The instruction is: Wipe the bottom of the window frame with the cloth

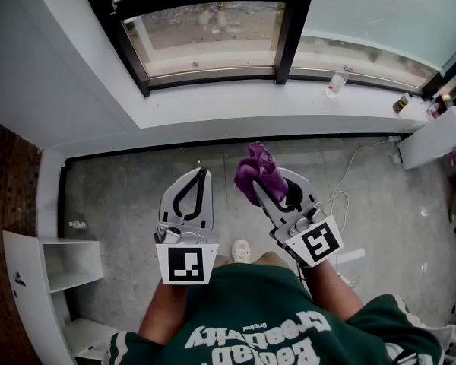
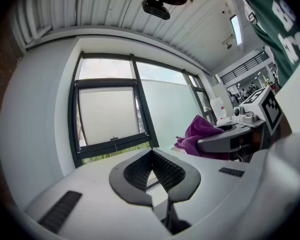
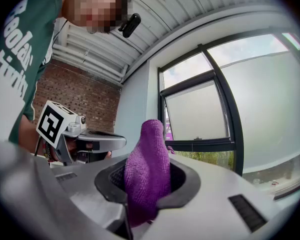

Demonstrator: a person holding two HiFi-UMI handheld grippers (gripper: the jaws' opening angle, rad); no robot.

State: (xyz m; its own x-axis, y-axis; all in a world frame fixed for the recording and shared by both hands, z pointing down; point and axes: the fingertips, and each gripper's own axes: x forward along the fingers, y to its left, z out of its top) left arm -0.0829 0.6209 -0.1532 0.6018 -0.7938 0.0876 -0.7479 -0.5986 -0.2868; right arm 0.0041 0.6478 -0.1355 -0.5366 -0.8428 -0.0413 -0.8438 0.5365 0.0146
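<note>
A purple cloth (image 1: 260, 170) is bunched between the jaws of my right gripper (image 1: 267, 178), which is shut on it; it stands up in the right gripper view (image 3: 149, 169). My left gripper (image 1: 200, 172) is shut with nothing in it, its tips meeting in the left gripper view (image 2: 151, 151). Both grippers hover side by side over the floor, short of the white sill (image 1: 289, 101). The black window frame (image 1: 213, 74) lies beyond the sill, its bottom rail running across the head view. The cloth (image 2: 200, 134) also shows at the right of the left gripper view.
A clear plastic bottle (image 1: 336, 83) lies on the sill at the right, with small items (image 1: 401, 103) further right. A white cable (image 1: 349, 169) trails across the grey floor. A white shelf unit (image 1: 53, 268) stands at the lower left. A brick wall (image 1: 7, 204) borders the left.
</note>
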